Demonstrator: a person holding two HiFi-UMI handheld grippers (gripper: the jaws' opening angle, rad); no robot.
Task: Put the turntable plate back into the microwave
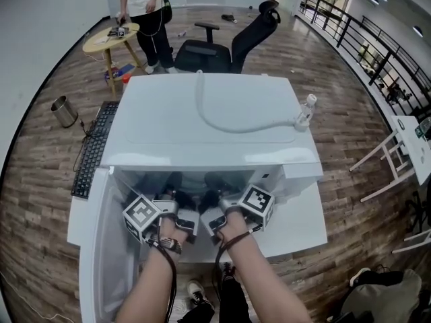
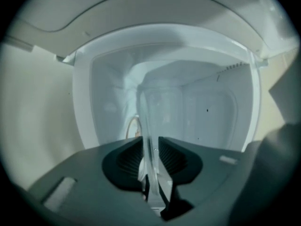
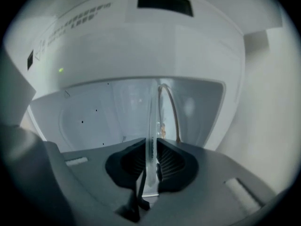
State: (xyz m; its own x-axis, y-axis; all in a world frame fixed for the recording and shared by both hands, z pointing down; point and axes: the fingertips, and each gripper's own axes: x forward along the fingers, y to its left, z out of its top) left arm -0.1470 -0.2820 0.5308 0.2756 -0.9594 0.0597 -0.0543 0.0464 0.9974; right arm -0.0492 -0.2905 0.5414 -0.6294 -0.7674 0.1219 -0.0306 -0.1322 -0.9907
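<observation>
Glass plate (image 3: 151, 126) — right fingers (image 3: 170, 162) clamped, microwave (image 3: 94, 108) ahead

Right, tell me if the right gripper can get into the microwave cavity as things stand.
Probably yes. The door stands open at the left, and the right gripper, shut on the glass plate at its rim, points straight into the white cavity with nothing bulky showing in its path.

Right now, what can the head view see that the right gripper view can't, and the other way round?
Only the head view: the microwave's top with a hose and bottle, an office chair, a keyboard, a person standing. Only the right gripper view: the glass turntable plate, edge-on, pinched by the jaws, with the white cavity behind. Both: the white microwave and the right gripper.
</observation>
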